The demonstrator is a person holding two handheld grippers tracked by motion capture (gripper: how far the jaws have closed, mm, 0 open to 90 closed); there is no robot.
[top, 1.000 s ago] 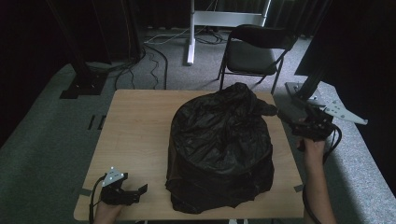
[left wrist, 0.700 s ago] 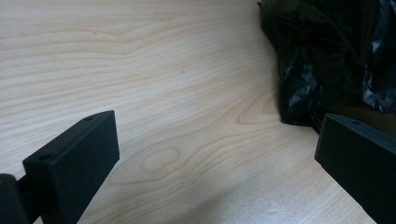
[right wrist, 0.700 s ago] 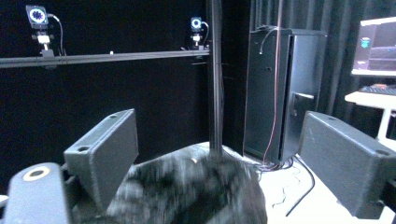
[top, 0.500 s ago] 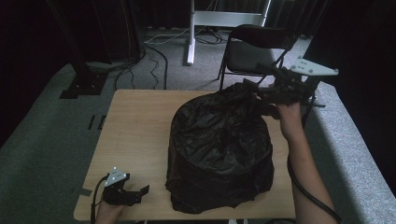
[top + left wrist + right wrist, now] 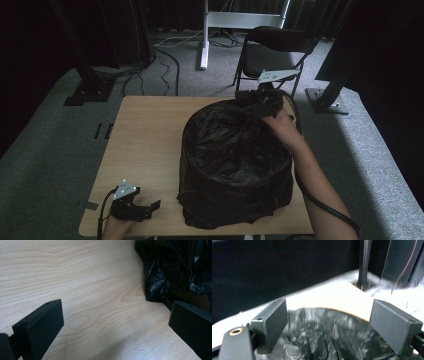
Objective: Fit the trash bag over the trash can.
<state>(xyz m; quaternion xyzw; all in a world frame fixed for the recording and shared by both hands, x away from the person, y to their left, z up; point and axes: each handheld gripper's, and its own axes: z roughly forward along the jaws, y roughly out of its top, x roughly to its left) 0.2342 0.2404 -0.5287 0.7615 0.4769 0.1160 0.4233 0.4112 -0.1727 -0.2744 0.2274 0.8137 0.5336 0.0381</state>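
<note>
right gripper [image 5: 250, 102] fingers wide, empty | above black bin bag [image 5: 235, 160] far rim (nearer hand) | left gripper [image 5: 145, 210] spread, resting on tabletop [image 5: 145, 145]

**A dim room around a pale wooden surface**

The light wood surface [image 5: 145, 145] stood at the centre of the frame on grey carpet [image 5: 50, 145]. Behind it, at upper right, was a dark folding chair [image 5: 272, 52]. A white stand [image 5: 210, 22] rose at top centre, with black cables [image 5: 167, 47] looping over the carpet to its left. Black stands [image 5: 90, 80] and dark curtains filled the upper corners. A brighter band of light fell across the carpet at right.
</note>
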